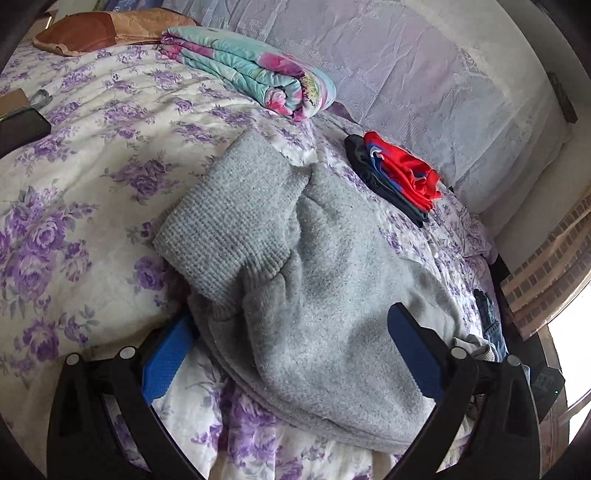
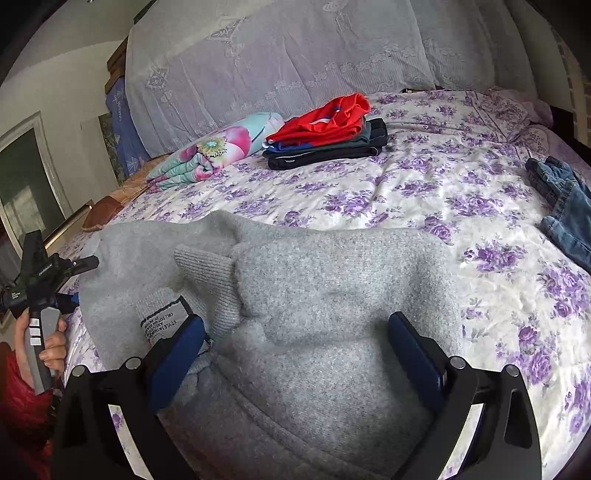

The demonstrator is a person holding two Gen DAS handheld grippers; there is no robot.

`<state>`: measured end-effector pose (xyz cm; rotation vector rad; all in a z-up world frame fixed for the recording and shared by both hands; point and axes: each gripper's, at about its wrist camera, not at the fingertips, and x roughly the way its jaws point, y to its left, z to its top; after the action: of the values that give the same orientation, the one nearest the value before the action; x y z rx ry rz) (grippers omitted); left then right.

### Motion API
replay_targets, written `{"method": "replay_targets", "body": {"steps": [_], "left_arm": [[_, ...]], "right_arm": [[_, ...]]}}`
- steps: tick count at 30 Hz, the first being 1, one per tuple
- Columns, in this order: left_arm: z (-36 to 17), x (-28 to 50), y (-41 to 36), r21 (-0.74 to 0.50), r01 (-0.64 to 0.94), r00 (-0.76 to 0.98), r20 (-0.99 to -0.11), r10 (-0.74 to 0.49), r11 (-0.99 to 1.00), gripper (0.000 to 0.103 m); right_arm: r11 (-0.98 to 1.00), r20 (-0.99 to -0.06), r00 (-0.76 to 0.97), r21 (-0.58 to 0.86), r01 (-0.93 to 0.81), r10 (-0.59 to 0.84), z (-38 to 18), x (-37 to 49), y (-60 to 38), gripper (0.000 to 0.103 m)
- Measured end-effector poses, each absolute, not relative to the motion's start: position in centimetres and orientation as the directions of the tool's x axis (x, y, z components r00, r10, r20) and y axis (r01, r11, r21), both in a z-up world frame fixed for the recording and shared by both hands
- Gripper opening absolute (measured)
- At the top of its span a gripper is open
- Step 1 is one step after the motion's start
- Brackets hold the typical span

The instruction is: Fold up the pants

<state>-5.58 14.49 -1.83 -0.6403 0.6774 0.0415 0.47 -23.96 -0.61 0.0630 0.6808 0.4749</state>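
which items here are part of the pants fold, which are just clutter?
In the job:
grey pants, half folded on the bed
left claw, open
right claw, open

Lying about:
folded clothes stack
rolled floral blanket
jeans
brown pillow

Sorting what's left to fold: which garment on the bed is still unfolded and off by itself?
The jeans, crumpled alone at the right edge; the red-topped stack is folded, the grey pants lie by the grippers.

Left gripper and right gripper — jaws spread wide, angled downward.
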Motion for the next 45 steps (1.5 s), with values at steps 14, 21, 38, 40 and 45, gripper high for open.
{"method": "replay_targets", "body": {"steps": [14, 21, 38, 40, 45], "left_arm": [[-1.9, -5.7, 12.4, -0.441, -0.267, 0.784, -0.617, -0.073, 0.857, 0.098], [-1.9, -4.4, 13.6, -0.493, -0.291, 0.794, -0.603, -0.08, 0.82, 0.099], [-2.0, -4.8, 13.2, -0.497, -0.227, 0.802, -0.583, -0.128, 0.838, 0.098], [-2.0, -4.5, 13.0, -0.49, -0.246, 0.797, -0.593, -0.113, 0.837, 0.098], [-2.0, -3.9, 11.9, -0.413, -0.283, 0.765, -0.641, -0.056, 0.865, 0.098]], "right_arm": [[0.889, -0.584, 0.676, 0.221, -0.401, 0.449, -0.7, 0.5, -24.2, 0.1], [0.904, -0.535, 0.729, 0.271, -0.332, 0.428, 2.7, 0.3, -23.8, 0.1], [0.981, -0.715, 0.677, 0.065, -0.183, 0.174, -1.7, 1.6, -25.4, 0.1], [0.976, -0.723, 0.656, 0.127, -0.179, 0.215, -2.2, 1.9, -26.0, 0.1], [0.969, -0.599, 0.762, 0.155, -0.192, 0.246, -0.4, -0.5, -27.2, 0.1]]}}
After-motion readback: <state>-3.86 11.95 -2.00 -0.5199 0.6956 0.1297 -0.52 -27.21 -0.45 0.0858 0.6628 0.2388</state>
